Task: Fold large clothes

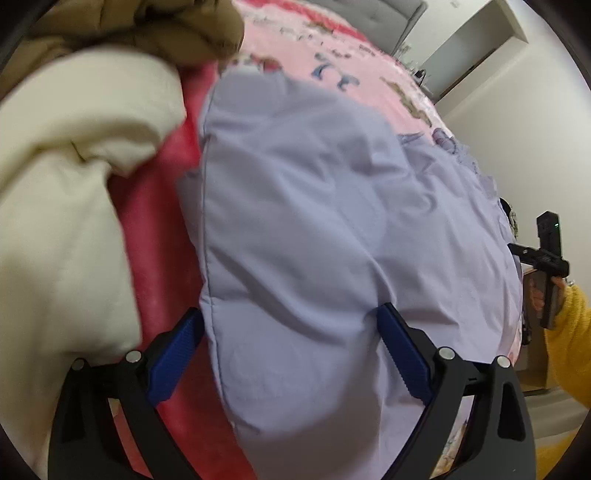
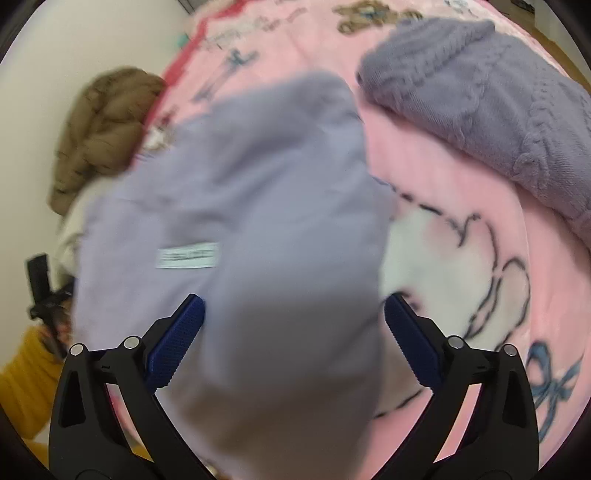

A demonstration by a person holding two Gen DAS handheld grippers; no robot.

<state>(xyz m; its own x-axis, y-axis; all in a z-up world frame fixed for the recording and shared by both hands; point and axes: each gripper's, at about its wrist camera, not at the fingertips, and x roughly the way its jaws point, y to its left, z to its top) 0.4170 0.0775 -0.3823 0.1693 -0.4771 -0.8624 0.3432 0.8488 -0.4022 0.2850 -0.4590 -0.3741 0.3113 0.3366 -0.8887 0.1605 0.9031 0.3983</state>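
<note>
A large lavender garment (image 1: 314, 203) lies spread on a pink patterned blanket (image 1: 306, 40) on a bed. My left gripper (image 1: 290, 312) hangs over its near left edge with the blue pads wide apart. The cloth lies below and between them, and neither pad presses it. In the right wrist view the same garment (image 2: 258, 184) is blurred and shows a white label (image 2: 186, 255). My right gripper (image 2: 294, 300) stands open over its right part, with cloth between the fingers but not clamped.
A cream garment (image 1: 74, 184) and a brown puffy jacket (image 1: 166, 33) are piled to the left. A folded purple knit sweater (image 2: 480, 103) lies on the blanket (image 2: 461, 221) at the right. A yellow sleeve (image 1: 569, 350) holds the other gripper's handle. A white wall is at the far side.
</note>
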